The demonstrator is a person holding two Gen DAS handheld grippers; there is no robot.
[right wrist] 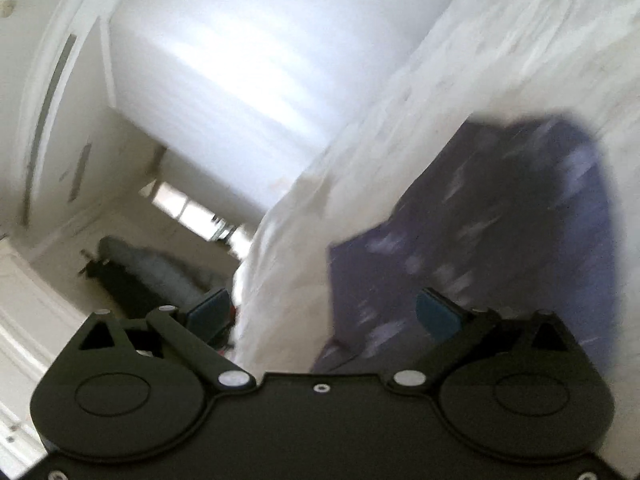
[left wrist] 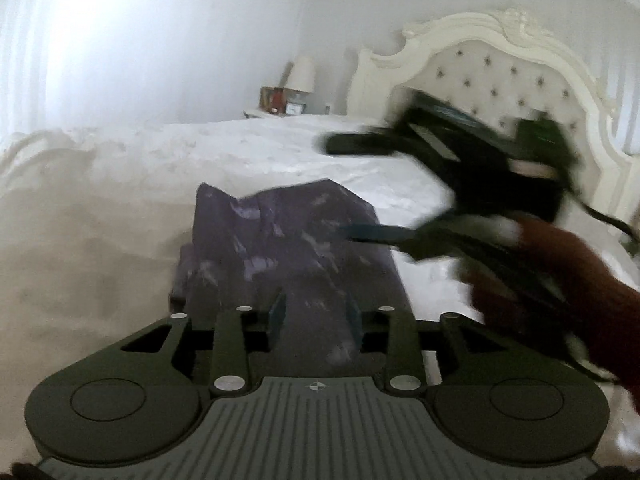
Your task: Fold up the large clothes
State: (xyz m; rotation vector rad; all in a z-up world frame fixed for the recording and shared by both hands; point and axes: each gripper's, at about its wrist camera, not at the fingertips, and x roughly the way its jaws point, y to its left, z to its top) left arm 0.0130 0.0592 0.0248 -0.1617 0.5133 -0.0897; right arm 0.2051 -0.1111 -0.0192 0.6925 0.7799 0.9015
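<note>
We count one purple patterned garment, lying folded on one bed with a white cover. Two grippers are in sight: the left gripper at the near edge of the garment, and the right gripper, blurred, to the garment's right, held by one hand in a dark red sleeve. Each gripper shows two teal fingertips. At the head of the bed we see one tufted headboard, and beside it one nightstand bearing one lamp and a few small items too blurred to count.
</note>
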